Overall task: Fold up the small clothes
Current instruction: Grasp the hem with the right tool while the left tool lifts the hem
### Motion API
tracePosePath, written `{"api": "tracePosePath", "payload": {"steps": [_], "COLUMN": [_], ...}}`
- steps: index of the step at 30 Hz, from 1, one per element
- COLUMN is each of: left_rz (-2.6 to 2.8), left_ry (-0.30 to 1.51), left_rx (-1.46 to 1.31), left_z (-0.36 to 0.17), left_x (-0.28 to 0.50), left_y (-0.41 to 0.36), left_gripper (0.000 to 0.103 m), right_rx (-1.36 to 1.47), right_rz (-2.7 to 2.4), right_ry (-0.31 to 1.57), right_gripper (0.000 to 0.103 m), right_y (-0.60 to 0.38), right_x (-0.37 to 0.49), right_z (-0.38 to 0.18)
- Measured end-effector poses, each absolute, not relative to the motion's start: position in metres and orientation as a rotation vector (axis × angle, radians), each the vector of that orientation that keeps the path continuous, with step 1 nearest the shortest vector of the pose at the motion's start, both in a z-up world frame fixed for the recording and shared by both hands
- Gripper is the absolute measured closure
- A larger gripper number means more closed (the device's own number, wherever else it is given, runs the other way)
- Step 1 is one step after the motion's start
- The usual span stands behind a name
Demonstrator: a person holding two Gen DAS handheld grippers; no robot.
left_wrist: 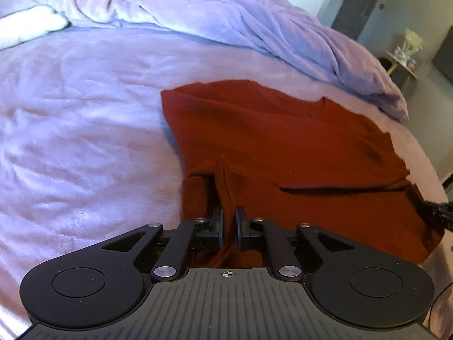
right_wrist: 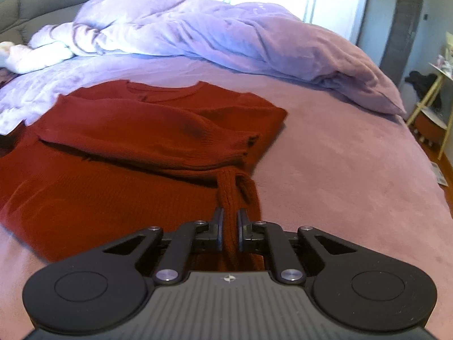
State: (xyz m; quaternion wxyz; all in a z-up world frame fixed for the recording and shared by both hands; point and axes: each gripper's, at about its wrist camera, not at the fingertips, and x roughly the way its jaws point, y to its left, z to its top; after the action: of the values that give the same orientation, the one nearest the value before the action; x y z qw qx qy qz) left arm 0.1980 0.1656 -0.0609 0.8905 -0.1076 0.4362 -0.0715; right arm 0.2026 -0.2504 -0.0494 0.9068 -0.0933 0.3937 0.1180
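A dark red knit sweater lies spread on a lilac bed cover, sleeves folded across its body and neckline at the far end. In the left wrist view my left gripper is shut on a pinched ridge of the sweater's near hem at its left side. In the right wrist view my right gripper is shut on a bunched strip of the hem at the sweater's right corner. The other gripper's black tip shows at the right edge of the left wrist view.
The lilac bed cover runs to a rumpled purple duvet heaped at the back. A white pillow lies far left. A grey headboard stands back left. A small shelf stands off the bed at the right.
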Motion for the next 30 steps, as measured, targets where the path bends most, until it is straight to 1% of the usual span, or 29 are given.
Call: {"api": "tracePosePath", "payload": {"steps": [2,3,4,5,7,9,10,12,13,17,20,22,24,26,30], "left_rz": [-0.161,-0.16,-0.161,-0.165,-0.169,-0.176,-0.174,-0.163,-0.158,-0.181,-0.169,-0.13,-0.083,-0.051,-0.043], "left_ry": [0.93,0.93,0.928,0.929,0.94,0.951,0.953,0.945,0.934,0.83,0.736,0.69,0.687,0.715,0.864], "left_rx": [-0.235,-0.234,-0.232,-0.235,-0.25,-0.26,-0.259,-0.256,-0.243,-0.231,-0.246,-0.238,-0.237,-0.265,-0.267], "left_z": [-0.066,-0.067,-0.068,-0.069,-0.072,-0.075,-0.075,-0.069,-0.065,-0.027,0.006,0.017,0.013,-0.003,-0.051], "left_x": [0.202,0.203,0.204,0.206,0.211,0.216,0.217,0.217,0.215,0.206,0.215,0.232,0.257,0.28,0.308], "left_y": [0.164,0.163,0.162,0.161,0.161,0.161,0.161,0.159,0.157,0.159,0.167,0.171,0.175,0.176,0.169], "left_gripper": [0.089,0.082,0.078,0.077,0.069,0.073,0.083,0.094,0.095,0.096,0.096,0.096,0.096,0.096,0.095], "right_rx": [-0.201,-0.207,-0.209,-0.206,-0.196,-0.201,-0.207,-0.23,-0.238,-0.278,-0.226,-0.183,-0.144,-0.123,-0.055], "right_rz": [0.246,0.242,0.233,0.227,0.217,0.217,0.219,0.207,0.2,0.203,0.199,0.191,0.162,0.141,0.139], "right_ry": [0.828,0.838,0.846,0.855,0.862,0.863,0.861,0.853,0.848,0.761,0.677,0.617,0.579,0.573,0.665], "right_gripper": [0.094,0.094,0.094,0.093,0.093,0.093,0.093,0.094,0.095,0.097,0.097,0.097,0.097,0.097,0.097], "right_y": [-0.249,-0.248,-0.248,-0.248,-0.248,-0.246,-0.245,-0.241,-0.239,-0.234,-0.24,-0.244,-0.246,-0.244,-0.239], "right_x": [0.203,0.205,0.207,0.209,0.212,0.214,0.215,0.217,0.217,0.207,0.207,0.215,0.229,0.251,0.298], "right_z": [-0.053,-0.055,-0.057,-0.059,-0.061,-0.061,-0.062,-0.062,-0.062,-0.046,-0.02,-0.003,0.008,0.009,-0.017]}}
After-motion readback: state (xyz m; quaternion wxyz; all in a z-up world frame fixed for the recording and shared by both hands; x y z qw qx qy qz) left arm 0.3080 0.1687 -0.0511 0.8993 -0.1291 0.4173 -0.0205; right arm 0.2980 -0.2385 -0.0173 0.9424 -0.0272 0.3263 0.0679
